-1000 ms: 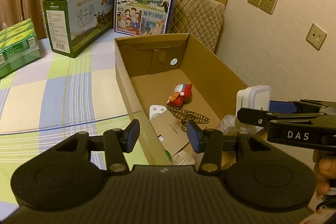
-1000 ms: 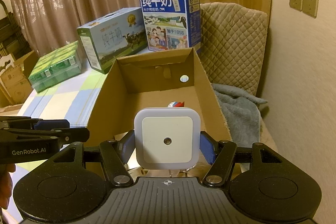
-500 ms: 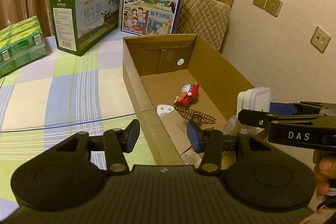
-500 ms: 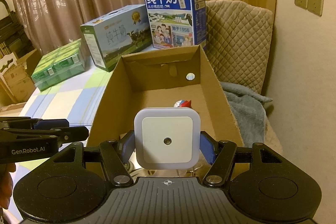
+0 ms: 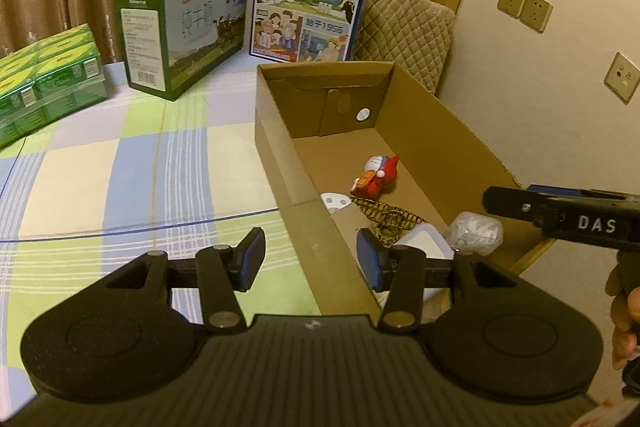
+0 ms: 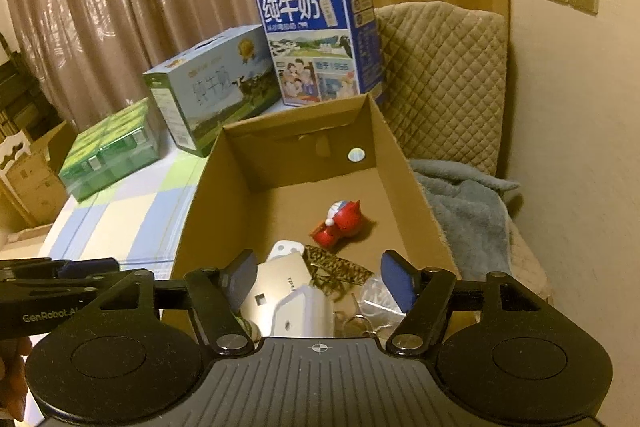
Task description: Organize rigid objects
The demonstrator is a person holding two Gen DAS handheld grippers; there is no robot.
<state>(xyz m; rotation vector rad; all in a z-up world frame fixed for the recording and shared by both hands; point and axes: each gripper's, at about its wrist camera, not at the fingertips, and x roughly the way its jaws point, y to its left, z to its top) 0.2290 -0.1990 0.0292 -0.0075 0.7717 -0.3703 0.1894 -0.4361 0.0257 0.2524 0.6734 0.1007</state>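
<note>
An open cardboard box stands on the checked tablecloth. Inside lie a red and white toy figure, a wooden dinosaur model, a beige flat box, a plastic bag and a white square night light. My right gripper is open and empty just above the night light at the box's near end. My left gripper is open and empty, straddling the box's left wall.
A blue milk carton, a green and white milk carton and green drink packs stand on the table behind and left of the box. A quilted chair with a grey blanket is on the right by the wall.
My right gripper opened and let go of the white night light, which now lies in the box. Both grippers moved forward over the box.
</note>
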